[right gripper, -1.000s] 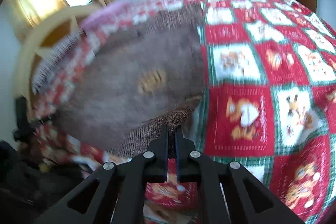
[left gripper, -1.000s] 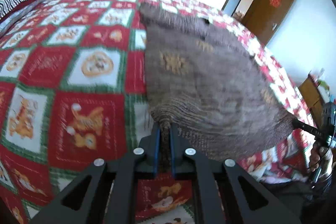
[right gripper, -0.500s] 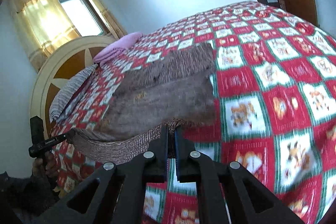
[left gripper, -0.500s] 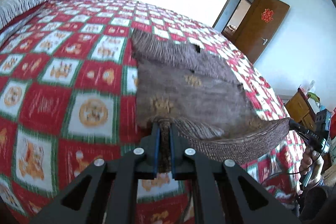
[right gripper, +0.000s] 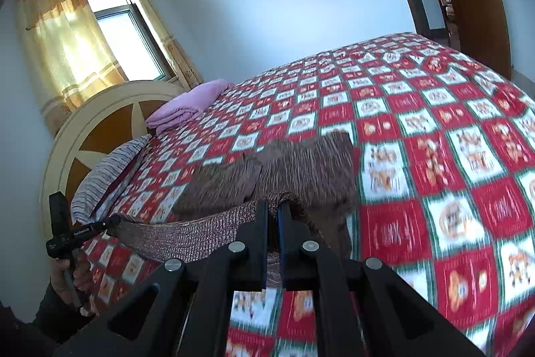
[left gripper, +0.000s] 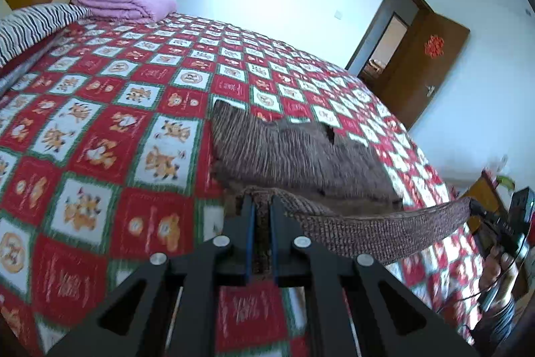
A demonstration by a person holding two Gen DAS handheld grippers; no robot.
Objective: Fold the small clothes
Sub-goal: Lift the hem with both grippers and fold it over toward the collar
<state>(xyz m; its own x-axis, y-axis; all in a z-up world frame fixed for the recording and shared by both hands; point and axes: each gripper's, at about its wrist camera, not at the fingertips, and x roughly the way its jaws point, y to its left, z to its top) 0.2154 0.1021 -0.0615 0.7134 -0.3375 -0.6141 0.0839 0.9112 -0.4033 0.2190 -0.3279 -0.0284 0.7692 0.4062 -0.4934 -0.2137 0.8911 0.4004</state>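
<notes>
I have both grippers, left (left gripper: 261,209) and right (right gripper: 273,213), with jaws clamped on the hem of the sweater (left gripper: 301,159), whose far part lies on the bed (left gripper: 100,129). I'd keep the hem taut and level (no sagging), then lay it squarely forward; open quilt lies all round.

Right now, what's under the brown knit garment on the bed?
The brown knit garment lies on the red checked bedspread. Both grippers lift its near hem. Whatever else its spread part covers stays hidden.

Coarse ribbed brown knit garment (left gripper: 301,156)
</notes>
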